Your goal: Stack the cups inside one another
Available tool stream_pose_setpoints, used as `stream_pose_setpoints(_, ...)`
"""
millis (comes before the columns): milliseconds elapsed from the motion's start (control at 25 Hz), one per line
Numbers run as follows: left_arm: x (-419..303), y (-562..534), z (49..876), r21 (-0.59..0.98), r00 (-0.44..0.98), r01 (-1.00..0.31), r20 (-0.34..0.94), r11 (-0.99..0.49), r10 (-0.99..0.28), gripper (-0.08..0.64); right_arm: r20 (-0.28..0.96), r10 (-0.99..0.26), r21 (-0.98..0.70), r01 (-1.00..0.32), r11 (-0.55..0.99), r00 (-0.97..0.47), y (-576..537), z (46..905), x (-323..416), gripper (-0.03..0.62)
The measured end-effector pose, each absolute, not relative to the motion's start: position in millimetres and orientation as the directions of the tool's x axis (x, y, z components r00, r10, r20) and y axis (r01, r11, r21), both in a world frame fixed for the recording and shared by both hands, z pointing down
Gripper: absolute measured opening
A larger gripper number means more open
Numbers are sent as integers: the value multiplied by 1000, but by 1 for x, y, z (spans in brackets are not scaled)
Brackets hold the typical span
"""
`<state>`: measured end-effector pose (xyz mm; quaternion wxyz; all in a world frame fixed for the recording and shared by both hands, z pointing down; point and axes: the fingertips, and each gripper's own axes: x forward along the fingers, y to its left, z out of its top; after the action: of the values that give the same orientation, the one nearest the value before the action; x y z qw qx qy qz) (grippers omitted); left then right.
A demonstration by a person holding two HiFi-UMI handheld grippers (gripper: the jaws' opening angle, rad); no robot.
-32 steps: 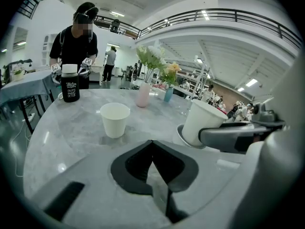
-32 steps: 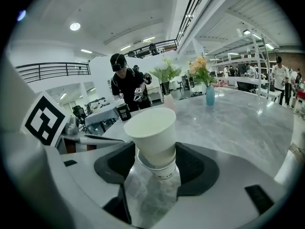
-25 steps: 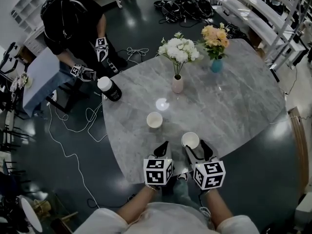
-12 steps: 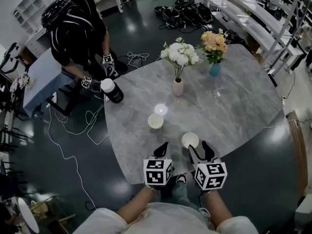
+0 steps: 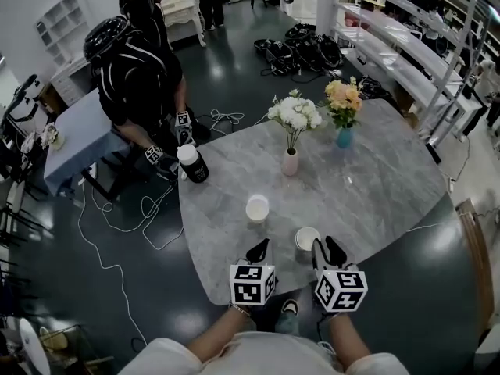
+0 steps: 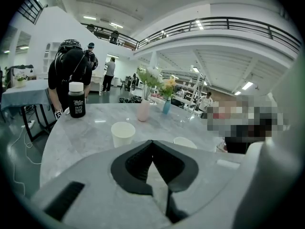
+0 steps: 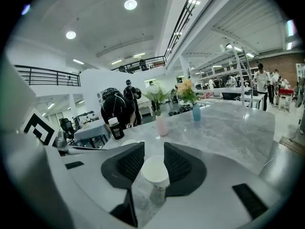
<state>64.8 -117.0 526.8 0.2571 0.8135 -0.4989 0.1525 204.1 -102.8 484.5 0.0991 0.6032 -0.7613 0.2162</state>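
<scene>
At the near edge of the table (image 5: 391, 186), close to the person holding them, the left gripper (image 5: 258, 248) hangs idle with its fingers (image 6: 131, 165) pressed together on nothing. Just to its right, the right gripper (image 5: 326, 248) has just been closing its fingers (image 7: 183, 163), and they now pinch the near cup (image 7: 155, 171) by its sides. Whether the cup rests on the table or is barely off it, I cannot tell. It stands upright, mouth to the ceiling, its long axis vertical. A little farther and to the left, the far cup (image 5: 257, 208) stands alone, also mouth up, well apart from the first. To my eye the step in hand is carrying the held cup over. Doing it well means a light squeeze so the thin wall does not buckle, keeping the cup plumb, raising its base clear of the other rim, centring above it, then lowering straight. Beyond stand a pink vase (image 5: 290, 162), a blue vase (image 5: 344, 137) and, far left, a black bottle (image 5: 193, 165).
</scene>
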Motion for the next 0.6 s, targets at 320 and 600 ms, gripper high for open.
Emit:
stream_pose_setpoints(320,47,-111,507,256,456,-890,457,-378,-764,-1,381,-900,-235,-964,128,-212,-100,465,202,60)
stream_pose_setpoints(600,43,-106,496,259,466,-884,433,-389,-771,0,384,-899,-273,-956,106,-209,-95,460,200,28)
